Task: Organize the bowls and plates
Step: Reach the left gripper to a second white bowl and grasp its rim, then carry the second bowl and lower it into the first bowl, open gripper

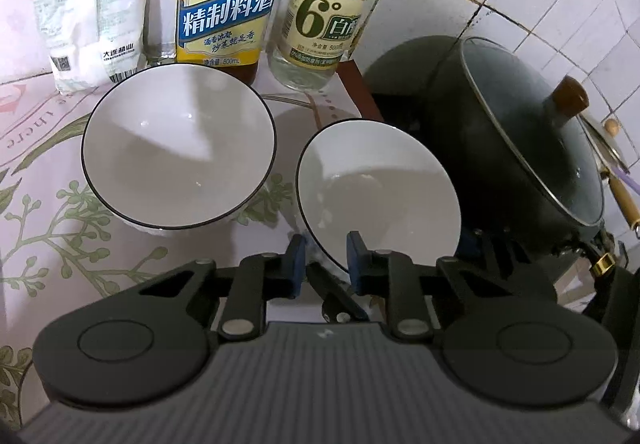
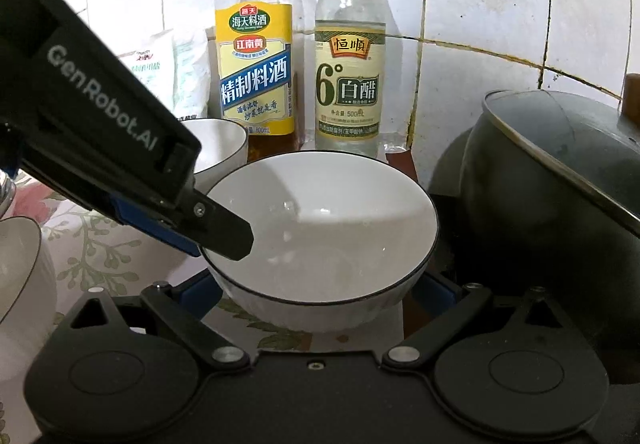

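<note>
Two white bowls with dark rims are in view. The left bowl (image 1: 178, 148) stands on the floral tablecloth. The right bowl (image 1: 380, 196) is tilted; my left gripper (image 1: 326, 258) pinches its near rim between blue pads. In the right wrist view this same bowl (image 2: 324, 228) fills the middle, with the left gripper (image 2: 222, 234) clamped on its left rim. My right gripper (image 2: 316, 294) is open, its fingers spread to either side below the bowl. The other bowl (image 2: 218, 142) sits behind the left gripper. A third bowl's rim (image 2: 20, 260) shows at far left.
A cooking wine bottle (image 1: 228, 0), a white vinegar bottle (image 1: 328, 12) and salt bags (image 1: 80, 4) stand against the tiled wall. A dark pot with a glass lid (image 1: 532, 132) sits close on the right. The floral tablecloth (image 1: 44, 212) covers the counter.
</note>
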A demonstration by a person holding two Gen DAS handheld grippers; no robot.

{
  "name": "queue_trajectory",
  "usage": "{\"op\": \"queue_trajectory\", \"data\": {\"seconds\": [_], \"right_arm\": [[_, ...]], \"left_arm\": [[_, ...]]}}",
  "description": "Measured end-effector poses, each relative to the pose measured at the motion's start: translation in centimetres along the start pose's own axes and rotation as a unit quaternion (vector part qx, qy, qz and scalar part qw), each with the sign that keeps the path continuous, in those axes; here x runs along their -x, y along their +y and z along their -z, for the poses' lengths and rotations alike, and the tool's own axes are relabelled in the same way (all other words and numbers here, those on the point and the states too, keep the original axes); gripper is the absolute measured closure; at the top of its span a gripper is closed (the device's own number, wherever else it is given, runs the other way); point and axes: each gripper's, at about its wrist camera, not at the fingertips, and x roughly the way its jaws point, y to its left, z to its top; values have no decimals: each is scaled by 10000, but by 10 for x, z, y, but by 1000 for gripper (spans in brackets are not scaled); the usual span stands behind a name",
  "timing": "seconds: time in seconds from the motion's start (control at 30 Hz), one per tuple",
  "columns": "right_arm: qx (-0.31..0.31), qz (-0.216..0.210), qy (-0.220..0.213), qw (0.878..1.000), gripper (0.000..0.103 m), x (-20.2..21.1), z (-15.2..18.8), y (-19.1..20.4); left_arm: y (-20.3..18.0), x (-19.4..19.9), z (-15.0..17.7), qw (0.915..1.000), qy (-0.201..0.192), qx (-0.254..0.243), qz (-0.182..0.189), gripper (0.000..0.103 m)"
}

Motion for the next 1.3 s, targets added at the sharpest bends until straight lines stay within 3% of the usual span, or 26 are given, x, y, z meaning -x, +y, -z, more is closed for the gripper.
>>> {"op": "queue_trajectory", "data": {"seconds": [0.3, 0.9, 1.3], "right_arm": [[-144, -129, -192, 9996, 7, 30, 5, 13], [409, -260, -591, 9971, 8, 129, -12, 100], [295, -528, 59, 9981, 8, 139, -9, 151]], "left_arm": [[-3, 32, 10, 9987, -59, -500, 99, 83], [16, 172, 66, 9944, -679, -801, 127, 83], [56, 207, 94, 9966, -403, -721, 63, 83]]}}
